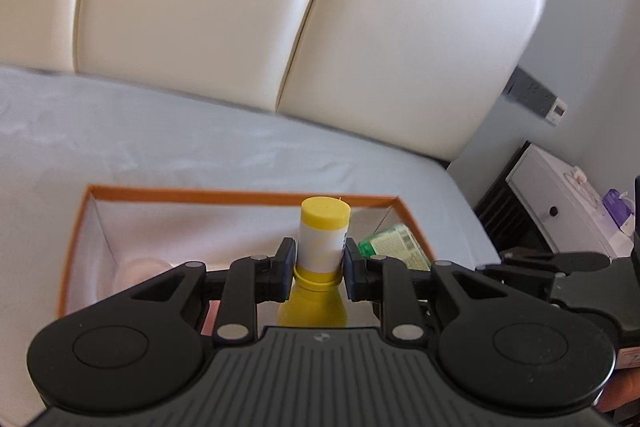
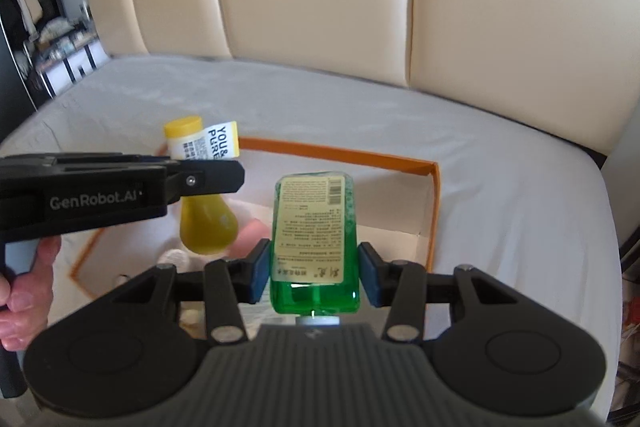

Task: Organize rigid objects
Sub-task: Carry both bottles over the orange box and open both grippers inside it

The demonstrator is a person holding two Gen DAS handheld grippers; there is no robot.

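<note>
My left gripper [image 1: 318, 259] is shut on a yellow bottle [image 1: 322, 239] with a yellow cap and white label, held upright over an orange-rimmed box [image 1: 240, 195] with a white inside. The left gripper [image 2: 216, 181] and yellow bottle [image 2: 206, 223] also show in the right wrist view. My right gripper [image 2: 314, 273] is shut on a green liquid bottle [image 2: 314, 227] with a cream label, cap toward the camera, above the same box [image 2: 434, 211]. The green bottle shows partly in the left wrist view [image 1: 394, 241].
The box sits on a grey-sheeted bed [image 1: 160, 131] with a cream padded headboard [image 1: 280, 7]. Pink and white items [image 1: 138, 269] lie inside the box. A white nightstand [image 1: 560, 195] stands right of the bed. Dark shelves [image 2: 24, 7] stand at the left.
</note>
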